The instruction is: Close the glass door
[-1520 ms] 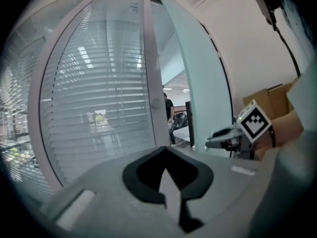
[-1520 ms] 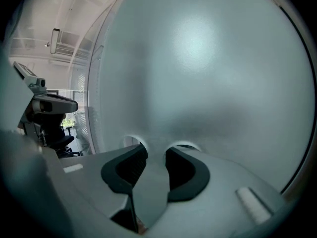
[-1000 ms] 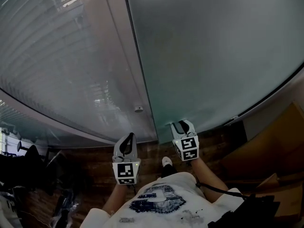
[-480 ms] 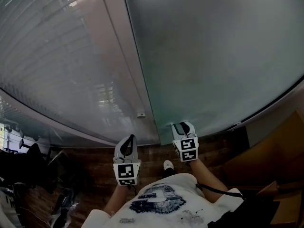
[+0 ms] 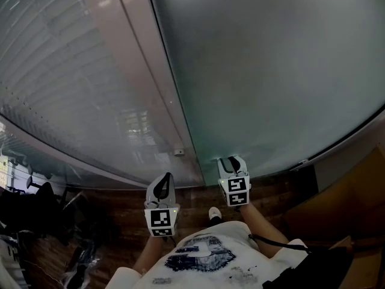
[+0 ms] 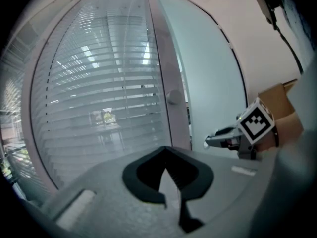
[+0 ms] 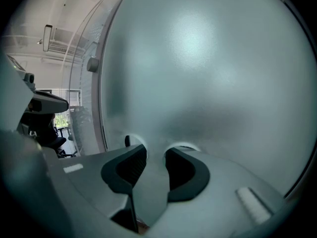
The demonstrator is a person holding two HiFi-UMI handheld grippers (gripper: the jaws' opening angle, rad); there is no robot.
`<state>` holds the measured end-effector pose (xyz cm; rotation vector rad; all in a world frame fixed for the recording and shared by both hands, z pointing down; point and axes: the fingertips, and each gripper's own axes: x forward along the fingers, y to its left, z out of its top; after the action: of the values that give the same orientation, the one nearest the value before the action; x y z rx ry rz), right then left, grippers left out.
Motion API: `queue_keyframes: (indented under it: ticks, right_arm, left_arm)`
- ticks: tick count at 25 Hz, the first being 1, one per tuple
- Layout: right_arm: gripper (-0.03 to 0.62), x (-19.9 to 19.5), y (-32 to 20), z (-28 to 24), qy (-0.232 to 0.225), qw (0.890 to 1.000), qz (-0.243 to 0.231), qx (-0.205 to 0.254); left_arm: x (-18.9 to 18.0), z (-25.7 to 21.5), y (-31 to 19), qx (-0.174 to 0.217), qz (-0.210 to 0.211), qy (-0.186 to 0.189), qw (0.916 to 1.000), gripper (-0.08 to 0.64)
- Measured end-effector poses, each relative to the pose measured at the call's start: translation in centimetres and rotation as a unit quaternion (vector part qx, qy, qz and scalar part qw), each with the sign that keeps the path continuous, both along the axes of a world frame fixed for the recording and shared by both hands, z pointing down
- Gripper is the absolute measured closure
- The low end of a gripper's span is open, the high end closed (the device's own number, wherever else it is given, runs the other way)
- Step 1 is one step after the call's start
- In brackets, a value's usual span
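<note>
The frosted glass door [image 5: 271, 71] fills the right of the head view, and its left edge runs beside a pale metal frame post [image 5: 138, 71] that carries a small round knob [image 5: 178, 152]. My right gripper [image 5: 230, 160] has its tips against the door's face near that edge. In the right gripper view its jaws [image 7: 156, 150] stand apart, with only frosted glass [image 7: 208, 58] showing between them. My left gripper [image 5: 163, 178] hangs free to the left, short of the glass, jaws together [image 6: 167, 150] and holding nothing. The left gripper view shows the right gripper [image 6: 213, 140] on the door [image 6: 208, 83].
Left of the post is a fixed glass panel with slatted blinds [image 5: 60, 71]. A cardboard box [image 5: 355, 203] stands at the right on the dark wooden floor [image 5: 120, 209]. Office chairs [image 5: 24, 203] show dimly at far left. The person's shoe [image 5: 214, 212] is below the grippers.
The door's left edge has shifted a little to the left in the head view, toward the post, with my right gripper still on the glass. The left gripper has barely moved.
</note>
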<state>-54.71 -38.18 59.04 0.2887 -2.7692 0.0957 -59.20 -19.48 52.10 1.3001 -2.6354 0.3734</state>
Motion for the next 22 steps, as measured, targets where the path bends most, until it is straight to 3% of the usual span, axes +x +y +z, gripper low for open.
queue_keyframes:
  ticks: [22]
  right_arm:
    - [0.468, -2.6, -1.8, 0.1, -0.019, 1.000, 0.008, 0.007]
  left_arm:
    - [-1.2, 0.8, 1.0, -0.014, -0.037, 0.011, 0.9991, 0.558]
